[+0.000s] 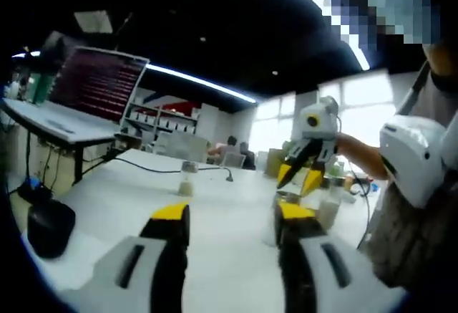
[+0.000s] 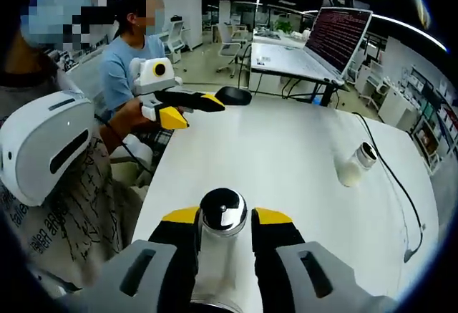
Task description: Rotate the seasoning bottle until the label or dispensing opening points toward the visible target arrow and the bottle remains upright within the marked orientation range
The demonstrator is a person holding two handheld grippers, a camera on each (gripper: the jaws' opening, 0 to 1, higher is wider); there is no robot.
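A clear seasoning bottle (image 2: 222, 211) with a shiny round cap stands upright between the yellow-tipped jaws of my right gripper (image 2: 226, 221), which is shut on it near the table's edge. In the left gripper view the right gripper (image 1: 299, 178) hangs tips down at mid right, with a blurred clear bottle (image 1: 272, 225) below it. My left gripper (image 1: 232, 216) is open with nothing between its jaws. It also shows in the right gripper view, where the left gripper (image 2: 193, 109) is held over the table's far left corner. No arrow mark is visible.
On the white table (image 2: 286, 148) a second small bottle (image 2: 356, 164) stands at the right beside a black cable (image 2: 393, 180). A black rounded object (image 2: 233, 96) lies at the far edge. A monitor (image 2: 336, 37) is on a desk behind. A seated person (image 2: 129, 55) is at the left.
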